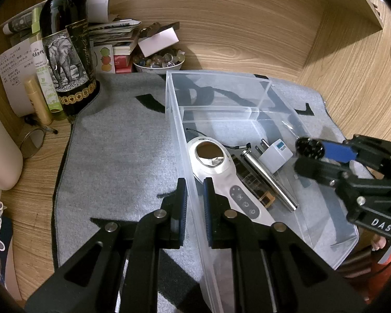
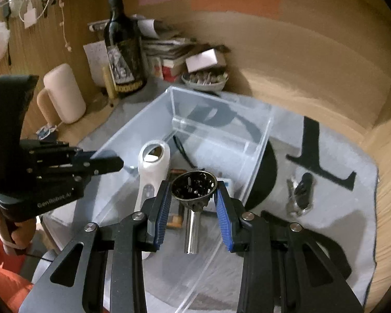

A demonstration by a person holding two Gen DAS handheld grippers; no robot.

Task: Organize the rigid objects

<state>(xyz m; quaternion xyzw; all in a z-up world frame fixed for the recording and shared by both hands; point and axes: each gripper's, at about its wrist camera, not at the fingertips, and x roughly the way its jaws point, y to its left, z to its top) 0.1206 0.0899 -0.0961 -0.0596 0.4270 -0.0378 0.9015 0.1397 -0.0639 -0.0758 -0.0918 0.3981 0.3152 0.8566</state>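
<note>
**A:** Where's the small dark cup [image 2: 194, 189]?

**B:** Pinched between the fingers of the right gripper [image 2: 194, 200], hanging over the clear bin [image 1: 250, 78], above the things already lying in it. It looks like a little metal cup with specks inside; I can't say more than that.

**A:** And the left gripper [image 1: 195, 198]?

**B:** Its fingers straddle the bin's near wall, set narrow. Whether they actually squeeze the wall I cannot tell, but it seems placed to steady the bin.

**A:** So how should the drop go?

**B:** I'd lower the cup upright into the bare floor beside the charger [image 1: 275, 155], not onto the metal tube [image 1: 269, 178], which would likely roll. Let go only once it rests, and keep the bin braced.

**A:** Count what's inside.

**B:** Four that I can see: one white handheld device [image 1: 221, 180], one dark flat bar [image 1: 252, 182] beside it, one metal tube, one white charger. The back compartment, behind the divider, looks bare.

**A:** Anything outside?

**B:** One bunch of keys [image 2: 298, 195] on the grey mat [image 1: 117, 143], to the right of the bin, probably next. One wine bottle [image 1: 65, 47] stands at the back.
</note>
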